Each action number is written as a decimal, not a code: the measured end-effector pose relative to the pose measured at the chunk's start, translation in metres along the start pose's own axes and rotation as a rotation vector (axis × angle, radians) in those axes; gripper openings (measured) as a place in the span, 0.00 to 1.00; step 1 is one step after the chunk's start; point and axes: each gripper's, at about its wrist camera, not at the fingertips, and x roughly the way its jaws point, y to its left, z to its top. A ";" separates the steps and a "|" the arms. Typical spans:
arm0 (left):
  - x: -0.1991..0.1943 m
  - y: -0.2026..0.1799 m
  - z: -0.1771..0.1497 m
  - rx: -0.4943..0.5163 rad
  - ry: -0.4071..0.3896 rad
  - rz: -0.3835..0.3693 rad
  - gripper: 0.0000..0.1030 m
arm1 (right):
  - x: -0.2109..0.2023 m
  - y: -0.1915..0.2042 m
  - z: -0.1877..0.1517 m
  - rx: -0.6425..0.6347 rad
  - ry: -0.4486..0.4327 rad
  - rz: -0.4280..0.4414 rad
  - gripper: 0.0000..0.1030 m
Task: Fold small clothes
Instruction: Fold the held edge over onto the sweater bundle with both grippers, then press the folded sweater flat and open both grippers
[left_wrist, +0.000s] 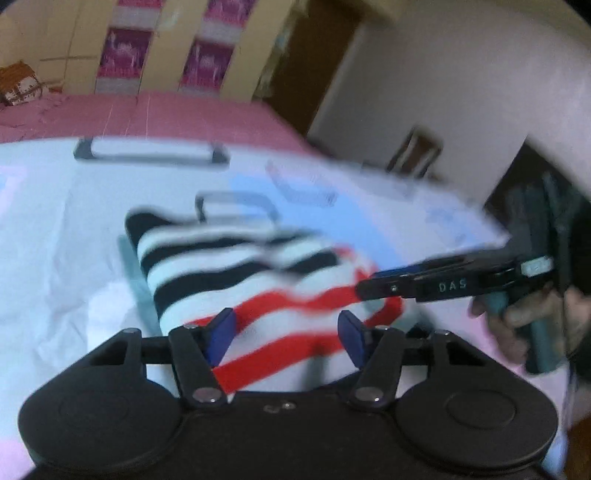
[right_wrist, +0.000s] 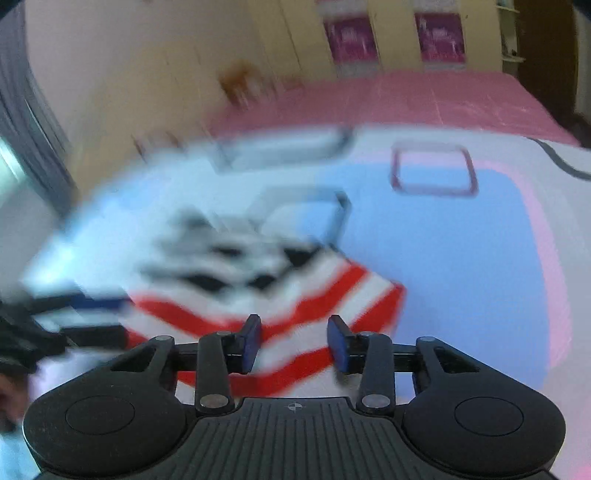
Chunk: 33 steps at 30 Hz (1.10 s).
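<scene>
Bedding in white, pale blue and pink (left_wrist: 66, 229) covers the bed, with a pink sheet (left_wrist: 184, 114) behind it and a wardrobe with magenta panels (left_wrist: 122, 55) against the far wall. On the bedding lies the striped garment (left_wrist: 236, 266), black and white bands at its far end, red and white bands at the near end. The left gripper (left_wrist: 284, 336) hangs just over the red-striped end, its blue-padded fingers (left_wrist: 221, 332) spread apart with nothing between them. Further right in the left wrist view, the right gripper (left_wrist: 373, 286) reaches in from the side toward the garment's right edge; whether it touches the cloth cannot be told through the blur. In the right wrist view its fingers (right_wrist: 338, 341) also stand apart and empty above the red stripes, with the garment (right_wrist: 295, 295) blurred below.
</scene>
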 end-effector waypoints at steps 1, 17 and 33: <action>0.008 -0.003 -0.005 0.037 -0.004 0.023 0.54 | 0.007 -0.001 -0.005 -0.022 0.005 -0.030 0.38; -0.054 -0.043 -0.029 0.059 -0.114 0.004 0.43 | -0.080 0.017 -0.041 -0.033 -0.142 0.026 0.10; -0.047 -0.074 -0.076 0.194 -0.045 0.138 0.43 | -0.065 0.027 -0.102 -0.137 -0.099 -0.053 0.08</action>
